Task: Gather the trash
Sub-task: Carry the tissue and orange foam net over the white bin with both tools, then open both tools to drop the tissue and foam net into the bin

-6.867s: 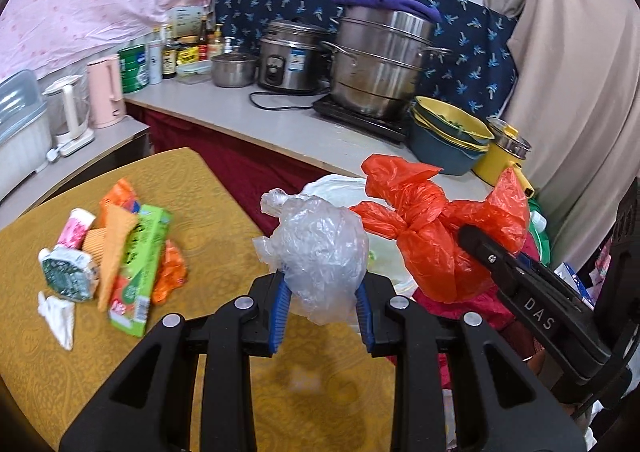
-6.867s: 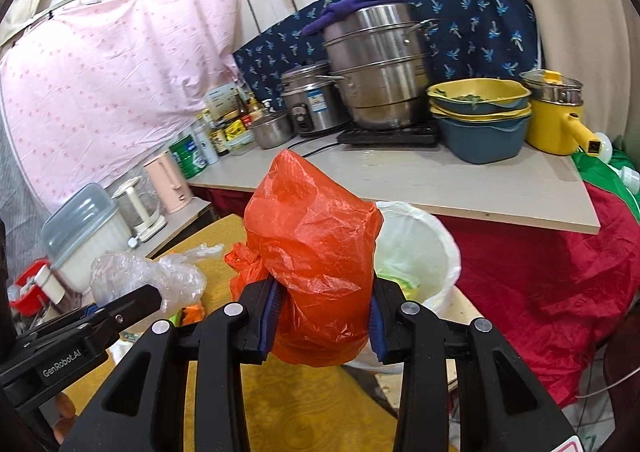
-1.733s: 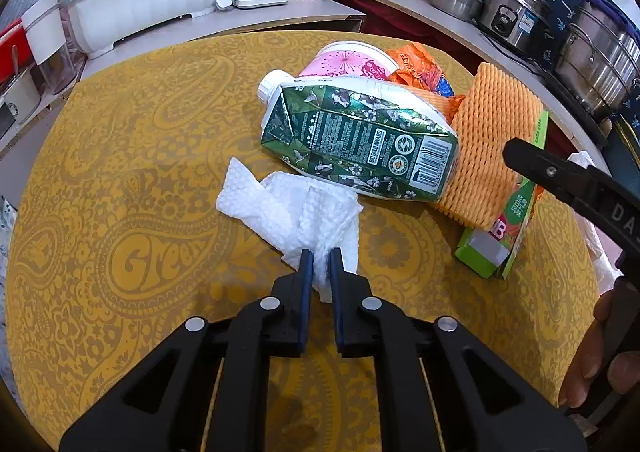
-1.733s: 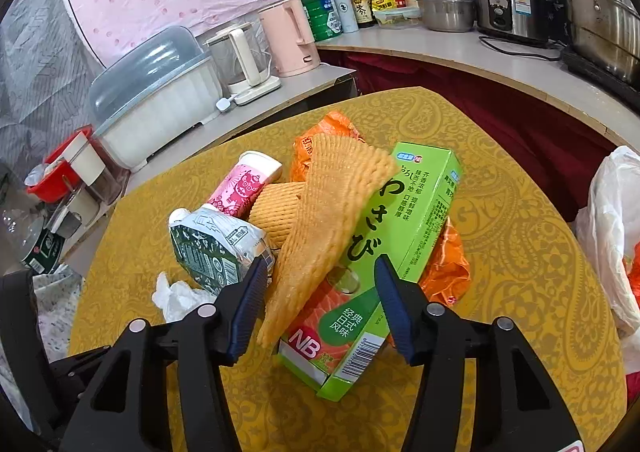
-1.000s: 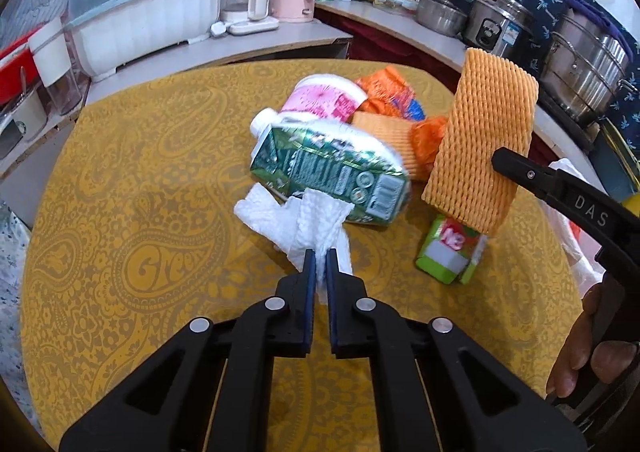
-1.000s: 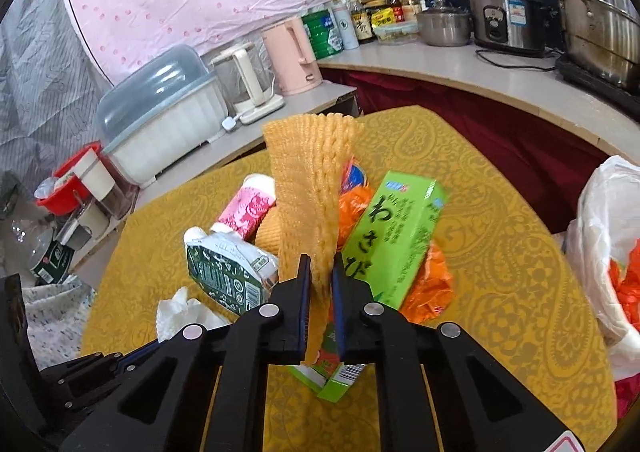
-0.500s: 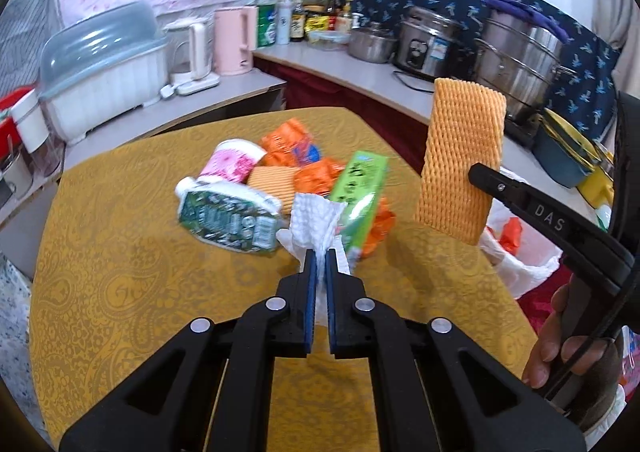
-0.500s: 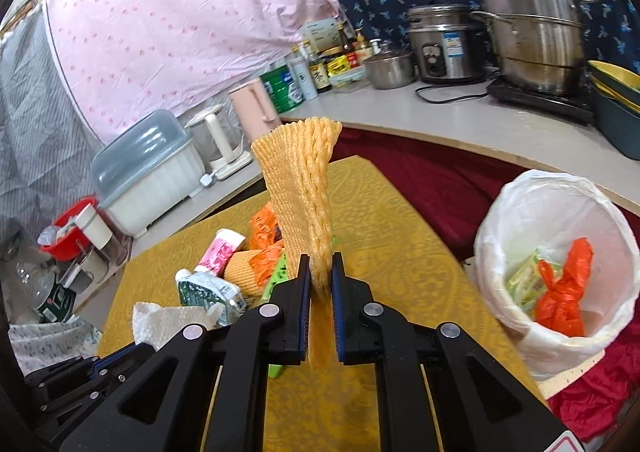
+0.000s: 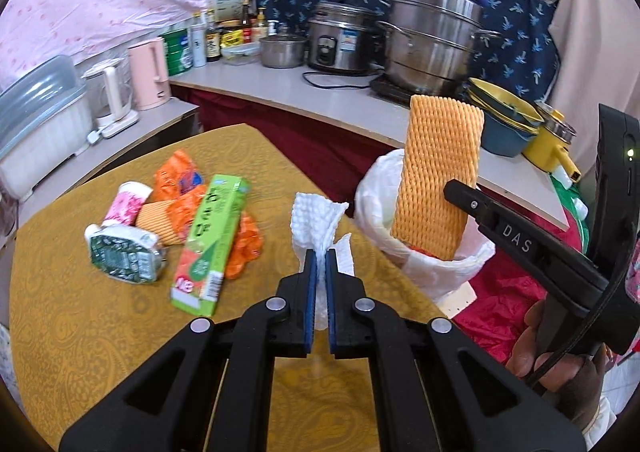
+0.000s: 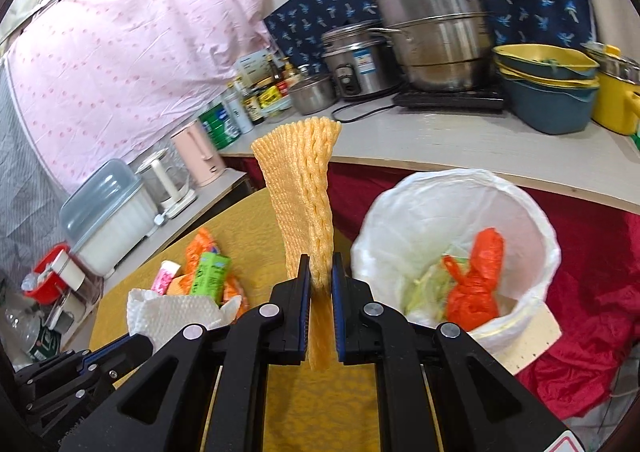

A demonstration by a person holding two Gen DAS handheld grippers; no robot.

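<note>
Upright orange foam net [image 10: 298,188], ribbed; tissue [image 9: 314,228] crumpled, white.

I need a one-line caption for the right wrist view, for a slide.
Right gripper shut on an orange foam net, held beside the white-lined trash bin.

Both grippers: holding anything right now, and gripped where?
Left gripper is shut on the white paper towel, pinched at its lower part. Right gripper is shut on the orange foam net near its bottom end.
</note>
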